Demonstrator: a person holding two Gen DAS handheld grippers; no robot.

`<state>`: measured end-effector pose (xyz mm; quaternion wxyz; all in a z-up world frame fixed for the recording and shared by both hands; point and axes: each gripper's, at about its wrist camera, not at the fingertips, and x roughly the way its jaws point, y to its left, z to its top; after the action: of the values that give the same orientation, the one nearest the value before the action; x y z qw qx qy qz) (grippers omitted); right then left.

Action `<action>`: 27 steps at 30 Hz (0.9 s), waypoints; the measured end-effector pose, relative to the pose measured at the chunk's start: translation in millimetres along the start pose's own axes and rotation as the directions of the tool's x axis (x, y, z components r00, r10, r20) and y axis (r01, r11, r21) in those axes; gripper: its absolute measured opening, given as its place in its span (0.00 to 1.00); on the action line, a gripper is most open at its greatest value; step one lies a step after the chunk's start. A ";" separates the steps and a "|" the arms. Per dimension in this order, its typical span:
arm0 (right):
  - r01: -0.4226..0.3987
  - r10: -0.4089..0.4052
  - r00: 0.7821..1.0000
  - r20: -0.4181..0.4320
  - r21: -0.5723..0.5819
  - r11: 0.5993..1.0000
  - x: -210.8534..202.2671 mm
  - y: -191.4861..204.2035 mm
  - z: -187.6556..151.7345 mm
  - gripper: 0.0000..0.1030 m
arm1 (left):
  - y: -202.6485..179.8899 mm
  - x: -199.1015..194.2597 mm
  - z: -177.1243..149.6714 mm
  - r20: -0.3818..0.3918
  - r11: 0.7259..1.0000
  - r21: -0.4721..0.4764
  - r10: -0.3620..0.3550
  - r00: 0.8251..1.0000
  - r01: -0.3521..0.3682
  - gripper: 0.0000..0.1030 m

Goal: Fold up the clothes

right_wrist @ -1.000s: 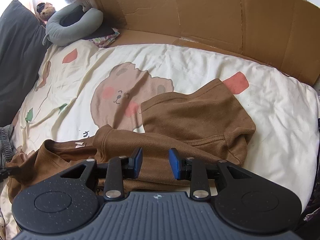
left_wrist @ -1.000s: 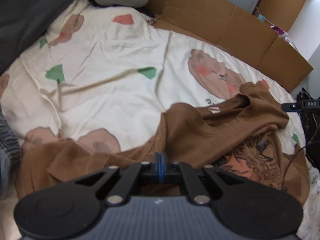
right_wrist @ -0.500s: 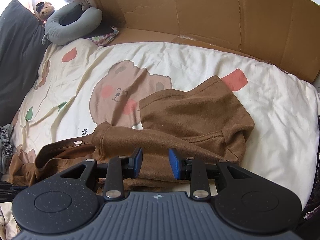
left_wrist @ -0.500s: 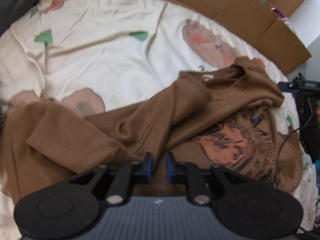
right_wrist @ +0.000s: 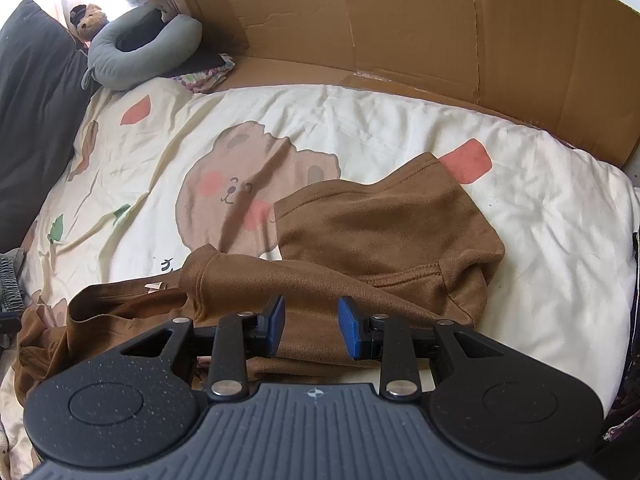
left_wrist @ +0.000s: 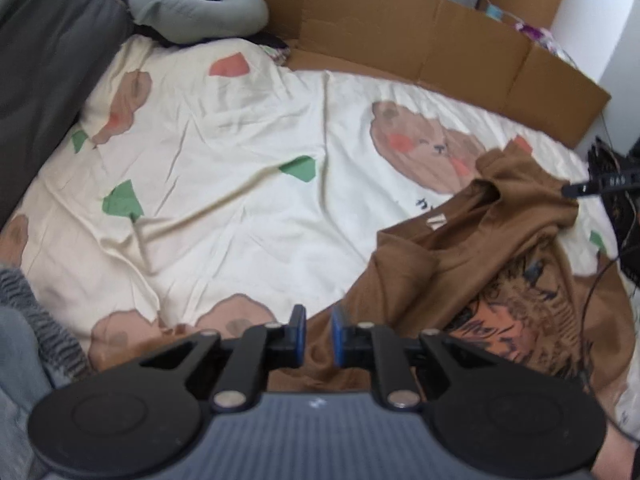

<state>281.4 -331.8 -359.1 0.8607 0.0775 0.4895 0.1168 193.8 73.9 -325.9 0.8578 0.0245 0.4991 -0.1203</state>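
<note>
- Whereas a second ago the left gripper [left_wrist: 316,336] was pinched tight on a fold of the brown T-shirt [left_wrist: 500,264], its blue pads now stand a narrow gap apart with nothing between them, and the jaws are easing slightly closed again.
- The fabric it held has been let go: half a second ago a long brown fold lay stretched across the bottom of the left wrist view, and now that side of the bed sheet [left_wrist: 224,168] is bare, with the cloth gathered toward the right.
- The T-shirt lies on the bed in a loose heap, printed front partly showing in the left view, its neck label [left_wrist: 436,221] turned up beside the collar.
- The left view has also widened, taking in the grey neck pillow [left_wrist: 192,4] and the cardboard wall [left_wrist: 440,40] behind the bed, which suggests the hand has pulled back and up from the garment.
- The right gripper [right_wrist: 312,326] has not changed: its jaws are partly open, hovering just over a brown fold, and nothing is clamped between them.
- In the right view the sleeve [right_wrist: 384,224] lies folded over the shirt's body, much as it did a second ago.
- Judged from this, one fold or drag has just been released and neither gripper has hold of the shirt; the garment is still bunched, so the folding looks far from finished and a fresh grasp is probably needed.
</note>
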 end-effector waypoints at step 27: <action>0.011 -0.011 1.000 -0.007 0.003 1.000 1.4 -10.0 -1.5 0.35 | -5.3 17.6 -41.8 -0.224 0.976 0.211 -0.008 0.975 0.057 0.14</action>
<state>282.1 -341.0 -363.5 0.8595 0.0758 0.4931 0.1116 165.3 72.3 -361.6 0.7868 0.1227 0.5761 -0.1846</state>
